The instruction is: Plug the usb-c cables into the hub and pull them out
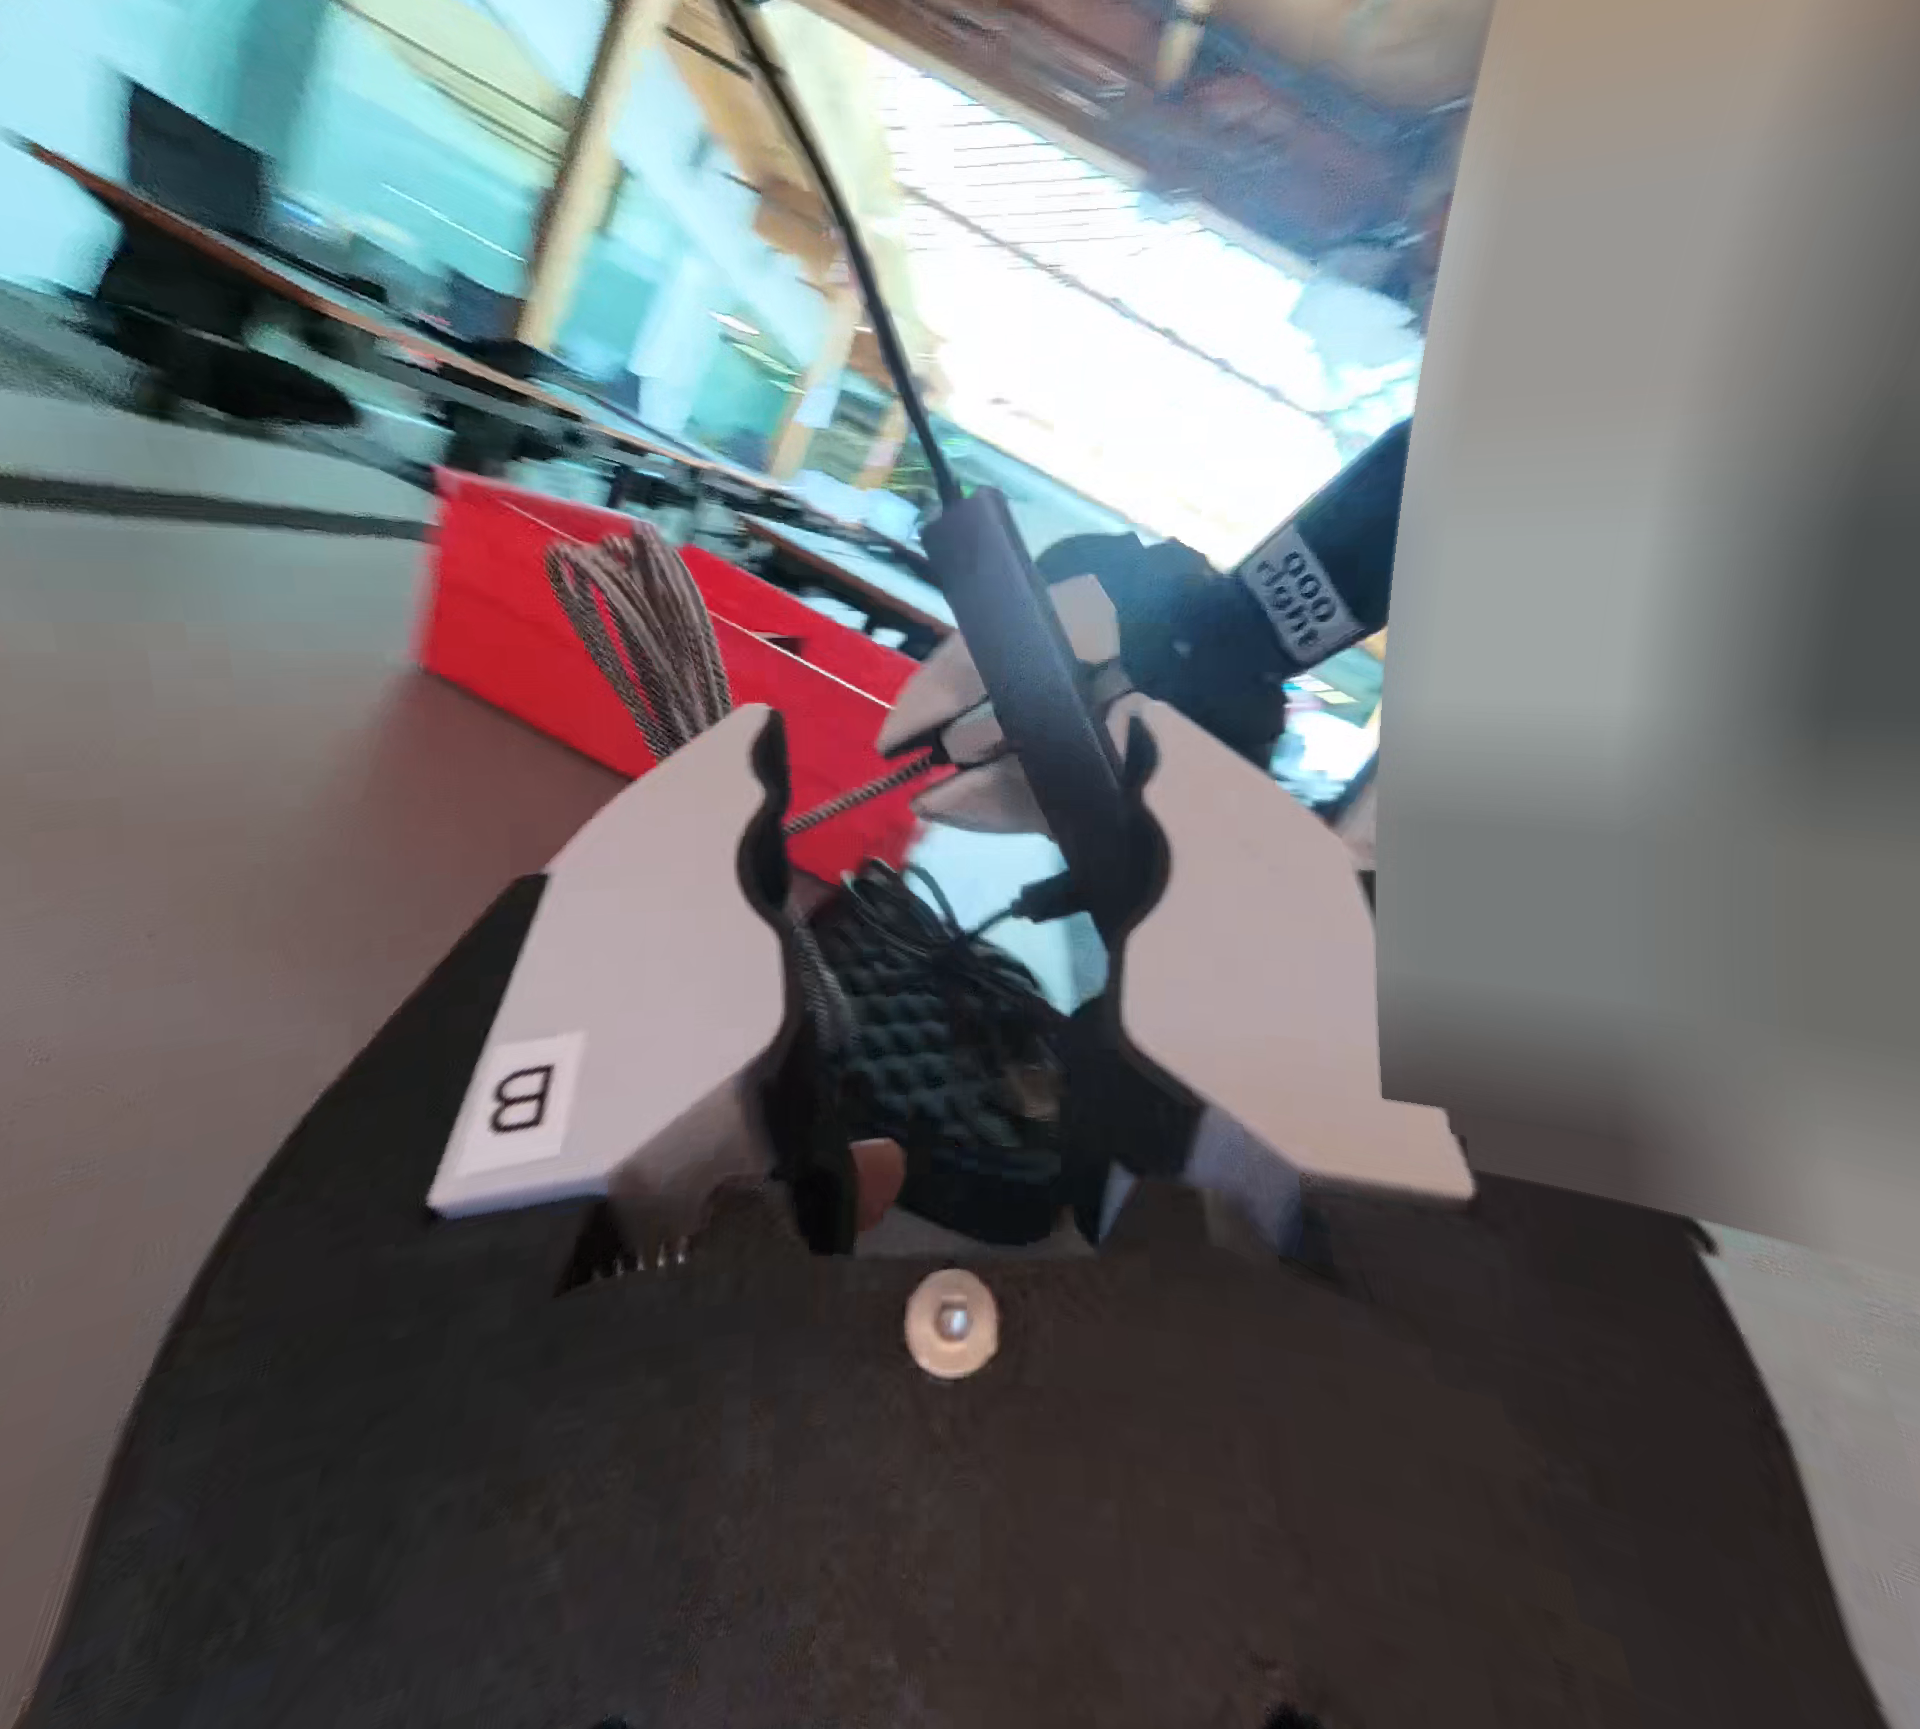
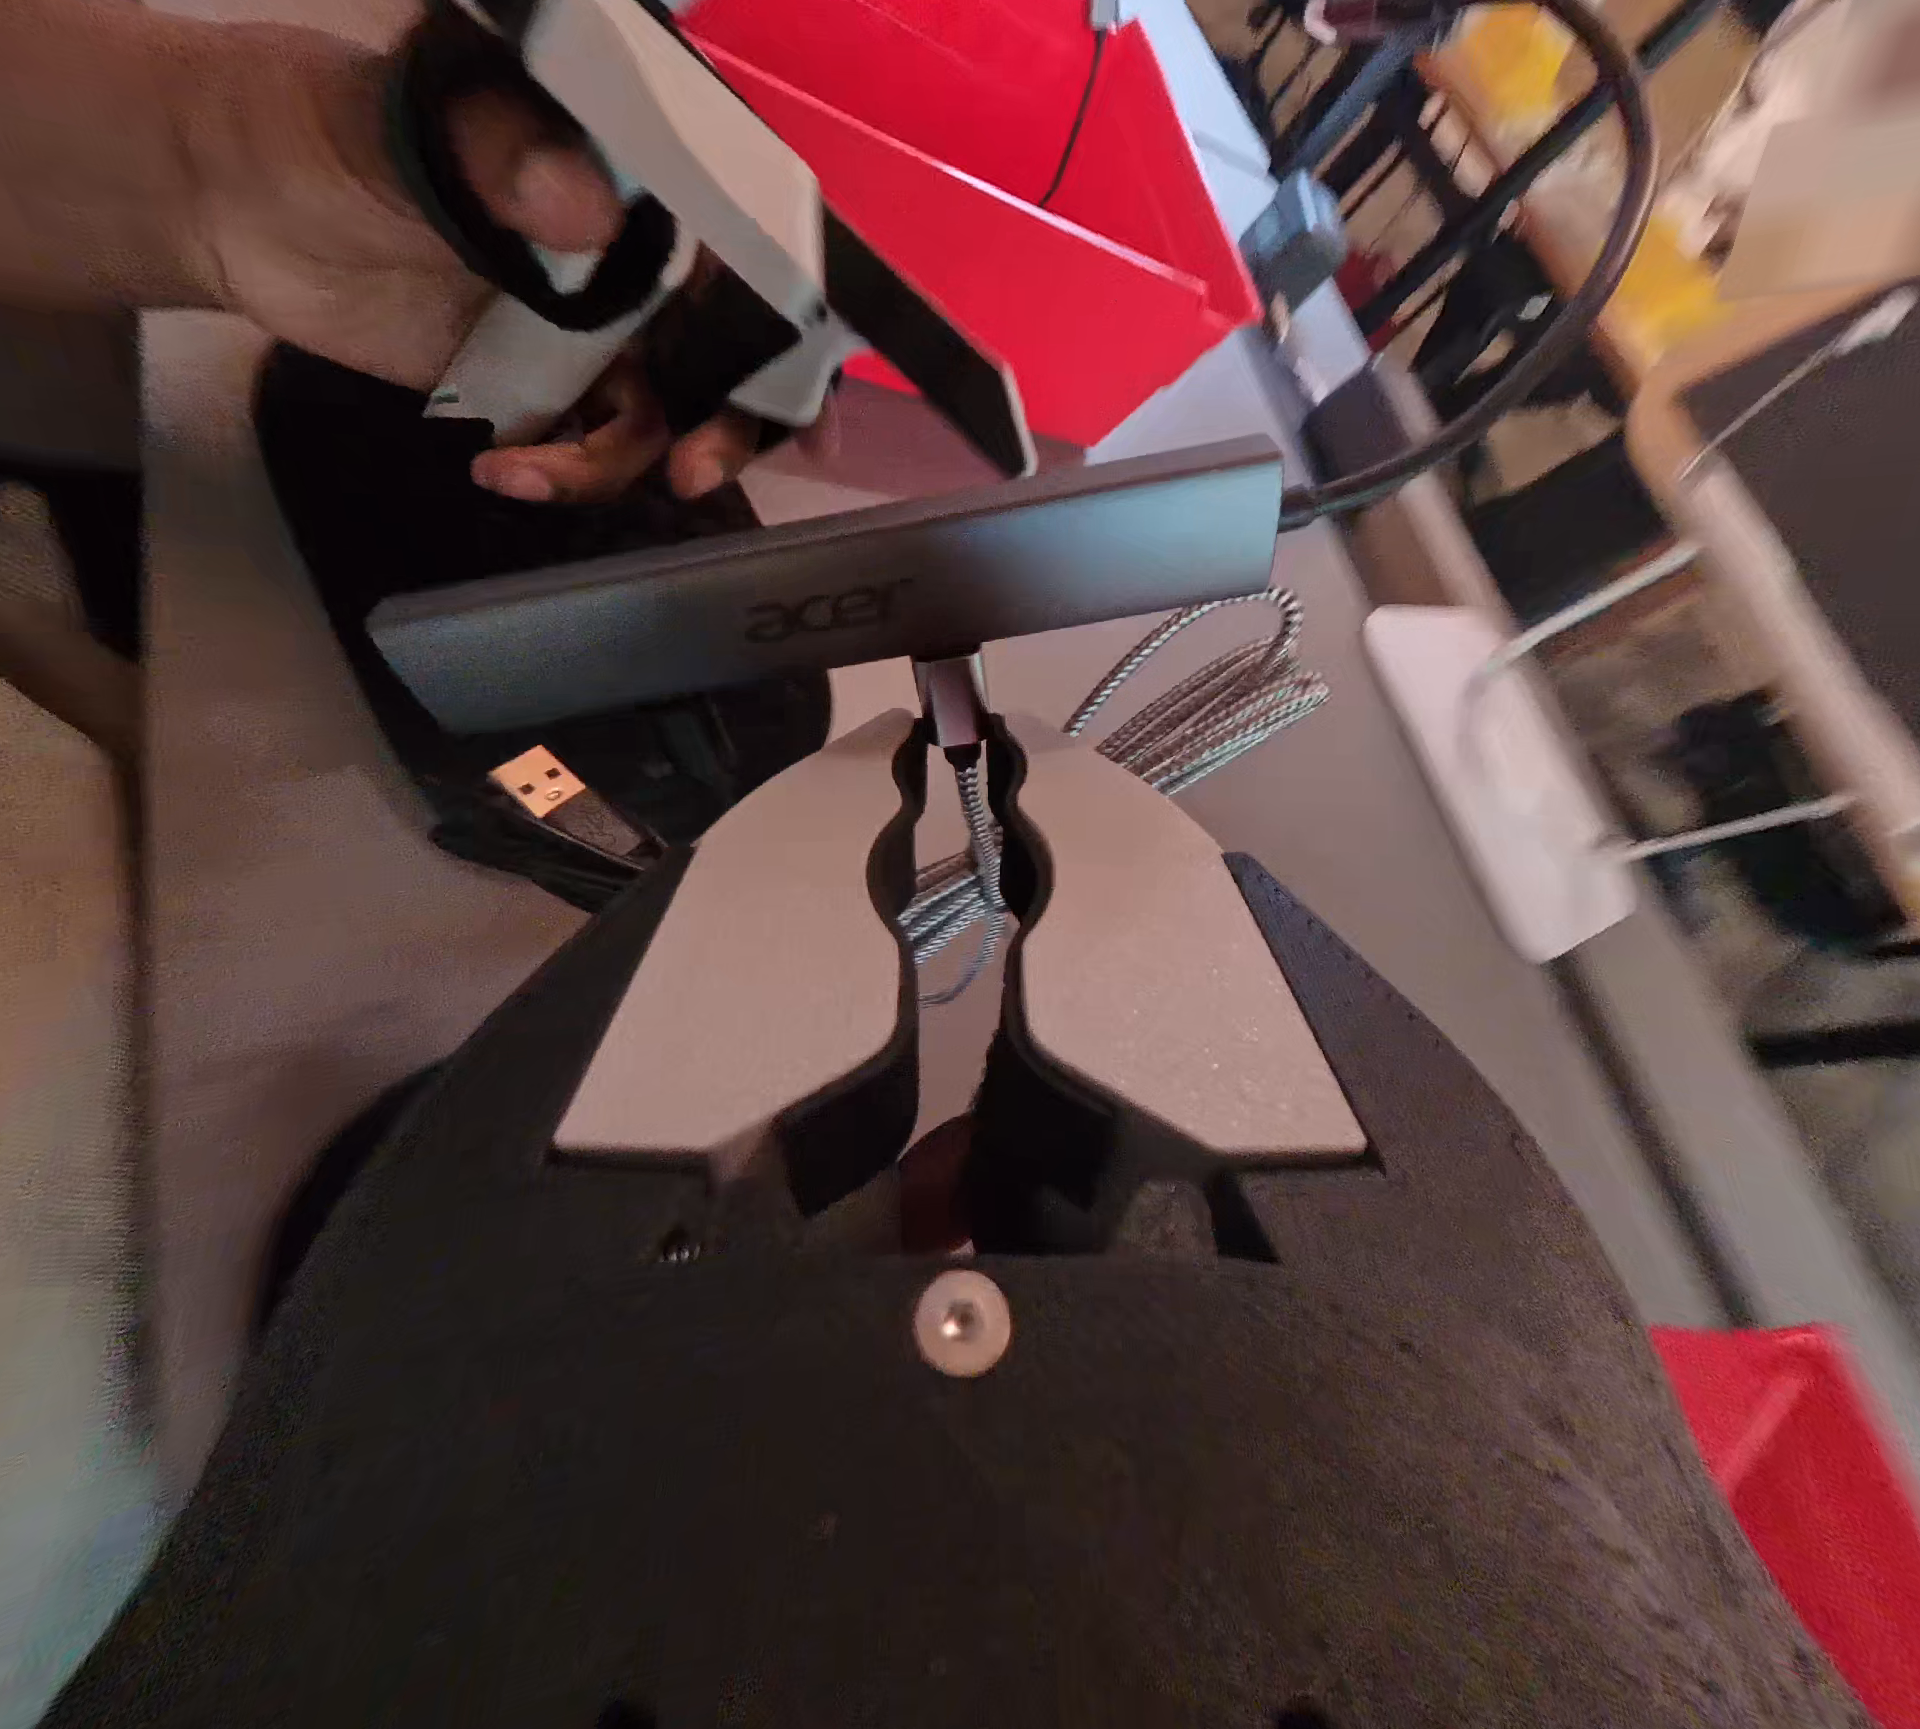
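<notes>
Right wrist view: right claw (image 2: 954, 749) pinching braided usb-c cable (image 2: 961, 806) plug, seated in hub (image 2: 831, 599) edge; hub lies crosswise, plug axis straight along claw. Left claw (image 1: 951, 780) clamps hub.

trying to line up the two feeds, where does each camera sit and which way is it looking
Left wrist view: sits on the left gripper, tilted up along its fingers at the hub, seen edge-on across its tips; the right gripper shows beyond.
Right wrist view: sits on the right gripper, looking over its fingers, shut on the braided cable's plug at the hub; the left gripper and a hand show.
Shared: hub, braided cable, red box, both grippers.
</notes>
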The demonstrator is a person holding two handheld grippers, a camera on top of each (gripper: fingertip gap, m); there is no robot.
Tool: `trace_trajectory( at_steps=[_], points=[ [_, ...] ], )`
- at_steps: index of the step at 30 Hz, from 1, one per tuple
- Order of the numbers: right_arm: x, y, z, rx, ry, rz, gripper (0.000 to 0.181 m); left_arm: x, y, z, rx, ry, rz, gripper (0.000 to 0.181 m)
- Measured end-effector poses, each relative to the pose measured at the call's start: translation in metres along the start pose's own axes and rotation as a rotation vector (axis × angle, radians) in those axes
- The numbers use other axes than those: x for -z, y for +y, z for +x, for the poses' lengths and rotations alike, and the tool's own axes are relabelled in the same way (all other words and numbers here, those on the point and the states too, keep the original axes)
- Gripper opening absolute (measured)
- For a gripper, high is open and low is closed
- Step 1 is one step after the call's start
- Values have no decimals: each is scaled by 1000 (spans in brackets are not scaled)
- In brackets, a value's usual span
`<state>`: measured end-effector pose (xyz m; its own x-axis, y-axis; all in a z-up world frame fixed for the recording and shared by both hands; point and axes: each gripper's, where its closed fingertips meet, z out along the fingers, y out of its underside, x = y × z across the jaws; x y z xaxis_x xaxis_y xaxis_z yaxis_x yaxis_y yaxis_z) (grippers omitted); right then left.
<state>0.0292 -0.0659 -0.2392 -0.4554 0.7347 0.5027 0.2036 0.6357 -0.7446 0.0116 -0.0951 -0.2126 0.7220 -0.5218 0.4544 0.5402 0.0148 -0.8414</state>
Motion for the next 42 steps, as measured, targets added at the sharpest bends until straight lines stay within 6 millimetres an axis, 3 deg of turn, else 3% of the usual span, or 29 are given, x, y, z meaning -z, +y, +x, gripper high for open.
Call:
trace_trajectory(
  at_steps=[3, 6, 10, 15, 19, 23, 25, 30, 33, 38, 39, 40, 41, 42],
  points=[
    [3, 1, 5, -151, 7, -12, 10, -6, -6, 10, -129, -126, -87, 68],
    [1, -1, 3, -113, 43, -49, 10, -21, 15, 12, -174, -206, -263, 63],
    [-1, -10, -5, -10, 74, -4, 10, -32, 34, 18, -159, -156, -380, 33],
    [0, -7, -14, 75, 125, 63, 10, -20, 44, 12, -219, -203, -438, 7],
    [-2, -2, -15, 213, 262, 57, 14, -16, 52, 9, -178, -210, -428, 7],
    [-5, 3, -12, 462, 479, -21, 19, -13, 59, 2, -220, -274, -438, 7],
    [-8, 7, -12, 541, 508, -63, 17, -13, 65, 4, -231, -272, -483, 8],
    [-9, 7, -14, 544, 492, -70, 10, -12, 65, 7, -249, -269, -533, 8],
    [-10, 5, -8, 513, 540, -95, 9, -14, 54, 6, -377, -319, -479, 7],
    [-18, 1, -7, 416, 554, -15, 7, -8, 40, 5, -401, -318, -433, 6],
    [-23, 18, -5, 376, 537, -86, 0, -5, 34, 5, -399, -325, -417, 7],
    [-25, 64, 5, 333, 536, -261, 0, 8, 0, 11, -408, -348, -267, 6],
    [-23, 92, 8, 267, 524, -266, 0, 32, -37, 14, -412, -386, -164, 5],
    [-20, 78, 7, 185, 496, -169, 0, 43, -46, 10, -455, -442, -171, 6]
  ],
)
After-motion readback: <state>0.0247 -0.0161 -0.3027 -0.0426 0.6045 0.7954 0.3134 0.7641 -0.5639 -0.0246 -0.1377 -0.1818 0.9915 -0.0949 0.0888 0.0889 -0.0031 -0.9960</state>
